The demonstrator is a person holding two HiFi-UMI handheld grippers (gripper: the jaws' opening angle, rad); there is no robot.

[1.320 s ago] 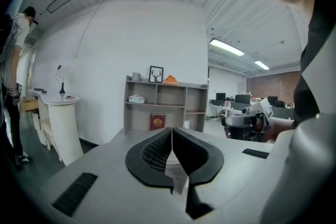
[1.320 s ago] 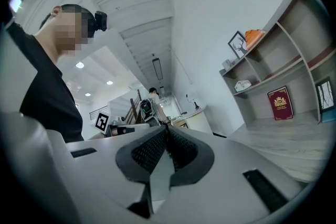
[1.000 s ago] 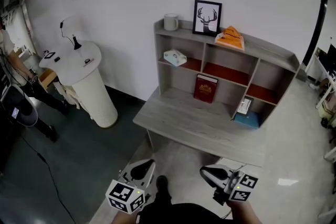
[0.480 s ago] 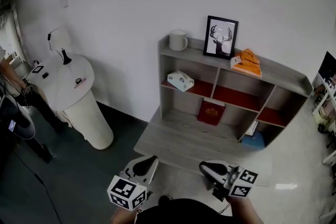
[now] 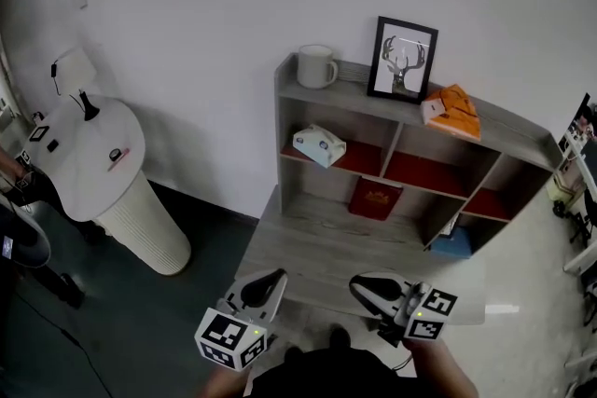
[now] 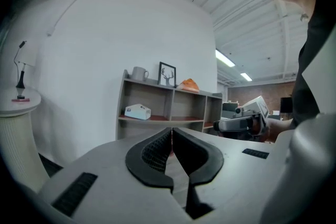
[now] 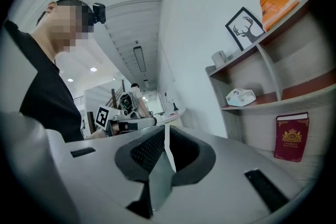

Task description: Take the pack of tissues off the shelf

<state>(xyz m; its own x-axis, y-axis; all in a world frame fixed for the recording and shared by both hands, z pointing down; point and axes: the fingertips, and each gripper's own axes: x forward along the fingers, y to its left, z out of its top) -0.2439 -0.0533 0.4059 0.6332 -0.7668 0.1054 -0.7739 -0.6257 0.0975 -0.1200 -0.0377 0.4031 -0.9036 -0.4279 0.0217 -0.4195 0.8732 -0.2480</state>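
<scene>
A white tissue pack [image 5: 319,145] lies in the shelf's upper left compartment; the left gripper view shows the pack [image 6: 138,111] far ahead, and the right gripper view shows the pack [image 7: 241,96] too. An orange soft packet [image 5: 451,112] rests on the shelf's top board. My left gripper [image 5: 279,276] and right gripper [image 5: 355,283] hover side by side over the desk's near edge, well short of the shelf. Both point level at it. The left gripper [image 6: 171,132] has its jaws together with nothing between them, as does the right gripper [image 7: 166,132].
On top of the grey shelf [image 5: 285,89] stand a mug [image 5: 315,66] and a framed deer picture [image 5: 406,59]. A red book [image 5: 375,199] and a blue box [image 5: 453,243] sit on the desk [image 5: 298,242] below. A white round pedestal table [image 5: 93,154] stands left.
Both grippers and my head have moved forward to the desk, so the shelf looks nearer and larger. The jaws stayed shut, and the tissue pack has not moved.
</scene>
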